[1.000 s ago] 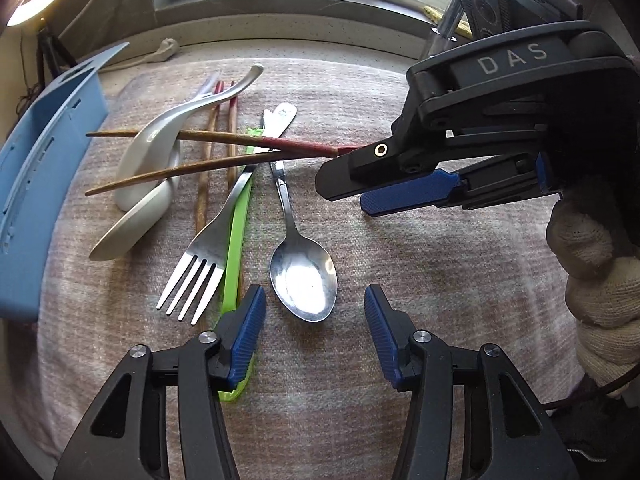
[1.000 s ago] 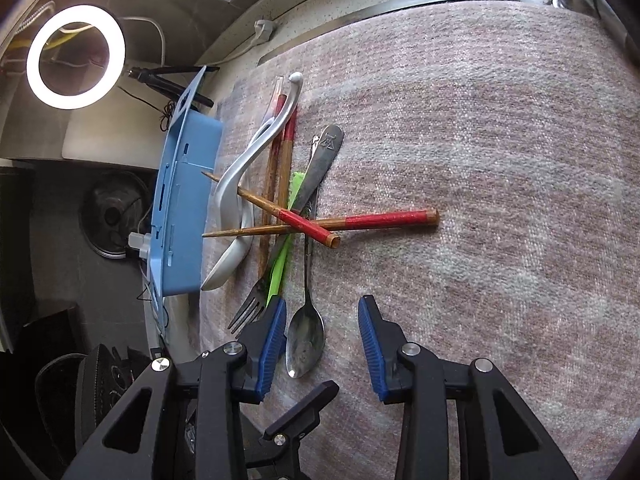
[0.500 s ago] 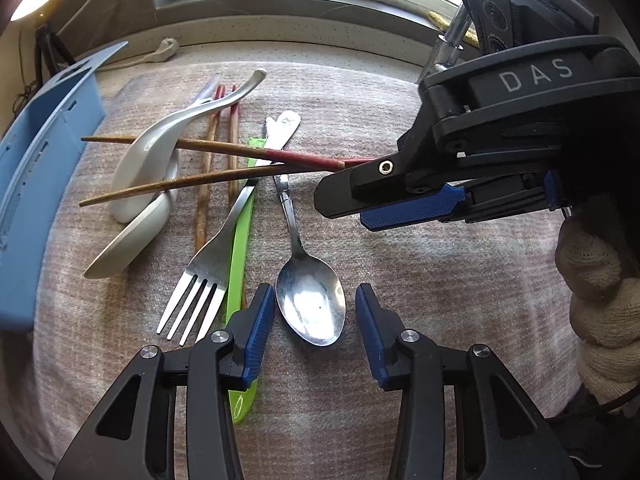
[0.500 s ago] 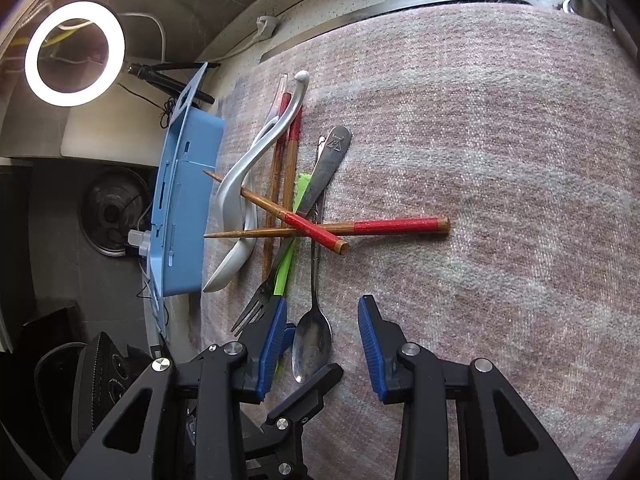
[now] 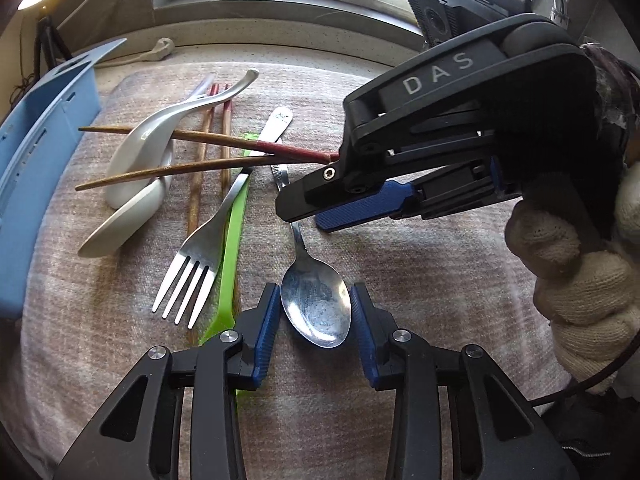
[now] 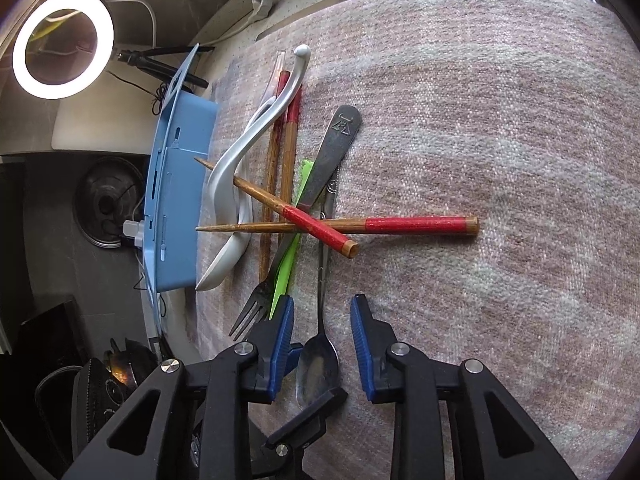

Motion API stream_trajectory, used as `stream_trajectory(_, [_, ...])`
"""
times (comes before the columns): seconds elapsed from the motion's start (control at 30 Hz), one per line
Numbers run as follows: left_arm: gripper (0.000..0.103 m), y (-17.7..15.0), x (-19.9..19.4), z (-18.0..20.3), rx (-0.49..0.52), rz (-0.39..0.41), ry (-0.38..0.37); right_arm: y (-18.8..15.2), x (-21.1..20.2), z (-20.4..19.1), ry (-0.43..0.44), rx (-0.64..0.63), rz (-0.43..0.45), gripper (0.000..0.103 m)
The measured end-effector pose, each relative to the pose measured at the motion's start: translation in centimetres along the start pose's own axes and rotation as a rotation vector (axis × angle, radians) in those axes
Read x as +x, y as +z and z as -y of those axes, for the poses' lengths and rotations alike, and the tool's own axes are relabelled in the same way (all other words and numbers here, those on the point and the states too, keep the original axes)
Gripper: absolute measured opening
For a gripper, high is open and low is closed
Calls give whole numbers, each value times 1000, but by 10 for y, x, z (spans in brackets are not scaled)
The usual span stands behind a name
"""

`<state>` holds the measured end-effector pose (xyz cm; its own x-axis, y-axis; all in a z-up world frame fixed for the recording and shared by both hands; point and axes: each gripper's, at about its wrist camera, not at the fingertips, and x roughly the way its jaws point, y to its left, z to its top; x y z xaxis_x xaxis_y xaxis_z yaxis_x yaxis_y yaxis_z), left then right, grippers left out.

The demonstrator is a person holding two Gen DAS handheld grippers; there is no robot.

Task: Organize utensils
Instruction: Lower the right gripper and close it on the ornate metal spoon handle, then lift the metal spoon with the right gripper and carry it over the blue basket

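Woven mat (image 6: 480, 120) covers your worktop; blue tray (image 6: 176, 184) at its left edge. Utensil pile beside tray: white soup spoons (image 5: 136, 168), crossed chopsticks (image 6: 400, 226), fork (image 5: 192, 272). Metal spoon (image 5: 316, 308) lies on mat. Your left claw (image 5: 314, 312) part-open, pads flanking spoon bowl, grip unclear. Your right claw (image 6: 322, 320) open, straddling spoon handle.

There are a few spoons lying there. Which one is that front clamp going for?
The metal spoon: its shiny bowl lies between the open fingers of the left gripper. The two white ceramic spoons lie off to the side by the blue tray, under crossed chopsticks.
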<state>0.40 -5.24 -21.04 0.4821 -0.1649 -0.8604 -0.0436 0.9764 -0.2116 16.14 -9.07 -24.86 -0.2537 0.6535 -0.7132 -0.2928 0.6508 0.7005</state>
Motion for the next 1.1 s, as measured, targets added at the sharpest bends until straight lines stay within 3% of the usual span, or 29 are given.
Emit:
stream_trajectory(0.23, [34,-16,-8,4,-3,21,-41,-10,8,-2,-19,-13,-15,12])
stream_trajectory(0.3, [34,-21,-8,4,4,23,-44,-14,9,0,-37,-14,-6,4])
stream_trajectory(0.67, [34,-25,-2,15,44,22,-88,-32,-12,25,-11,81,57,3])
stream_trajectory(1.1, [34,-7,17,35,113,8,-152,-47,-45,60,9,184,131,3])
